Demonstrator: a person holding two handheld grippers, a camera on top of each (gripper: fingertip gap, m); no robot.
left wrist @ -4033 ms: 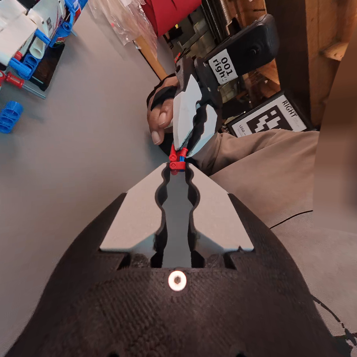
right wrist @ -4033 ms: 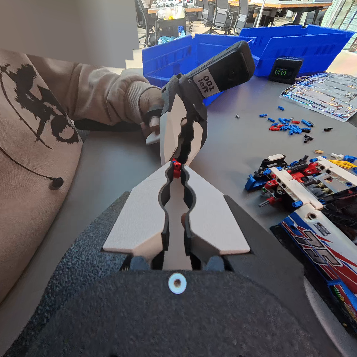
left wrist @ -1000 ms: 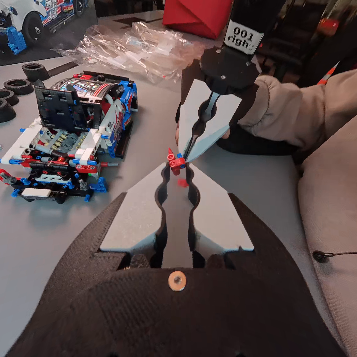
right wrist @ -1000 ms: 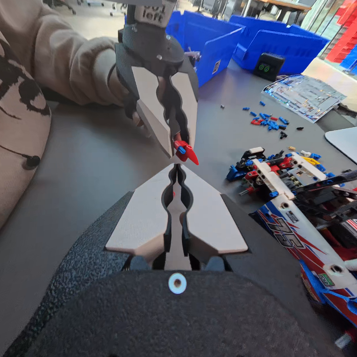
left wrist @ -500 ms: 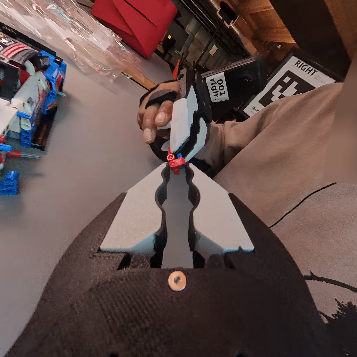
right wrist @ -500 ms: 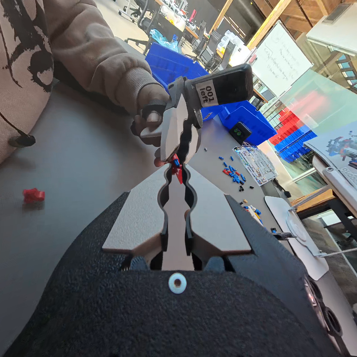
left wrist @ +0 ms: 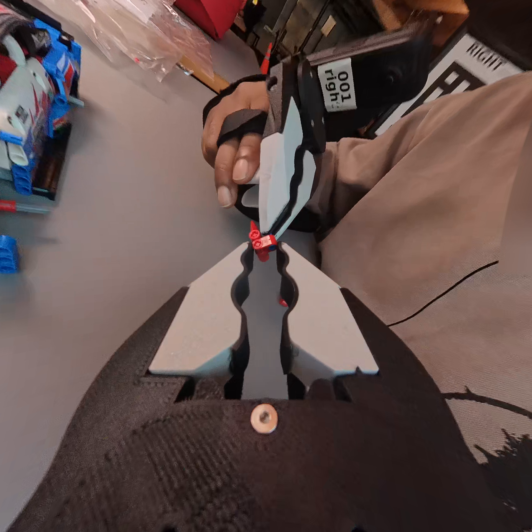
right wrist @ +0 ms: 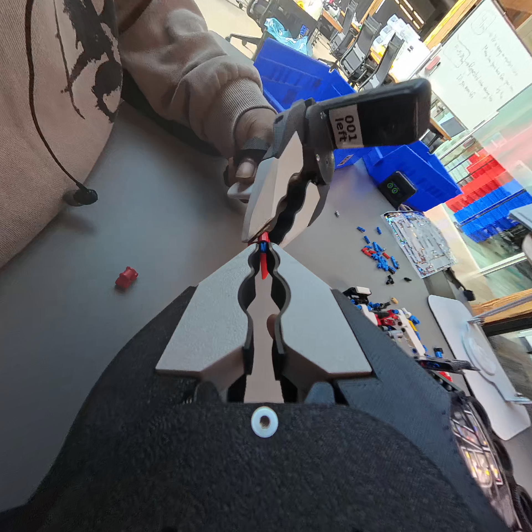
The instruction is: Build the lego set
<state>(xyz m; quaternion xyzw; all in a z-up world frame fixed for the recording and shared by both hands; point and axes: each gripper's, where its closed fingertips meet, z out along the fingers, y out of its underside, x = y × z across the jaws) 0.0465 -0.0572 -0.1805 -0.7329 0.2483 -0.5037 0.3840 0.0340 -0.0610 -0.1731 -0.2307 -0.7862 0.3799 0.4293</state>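
The step in hand seems to be joining a small red and blue lego sub-assembly [left wrist: 261,244] in the air: the left gripper [left wrist: 263,247] and the right gripper [right wrist: 261,248] meet tip to tip, both jaws nearly closed on it. Next, I judge, a straight, gentle push is needed so the blue pin seats. Below the jaws, on the grey worktop [right wrist: 161,230], lies a loose red piece [right wrist: 126,277]; past them stand blue bins [right wrist: 305,72].
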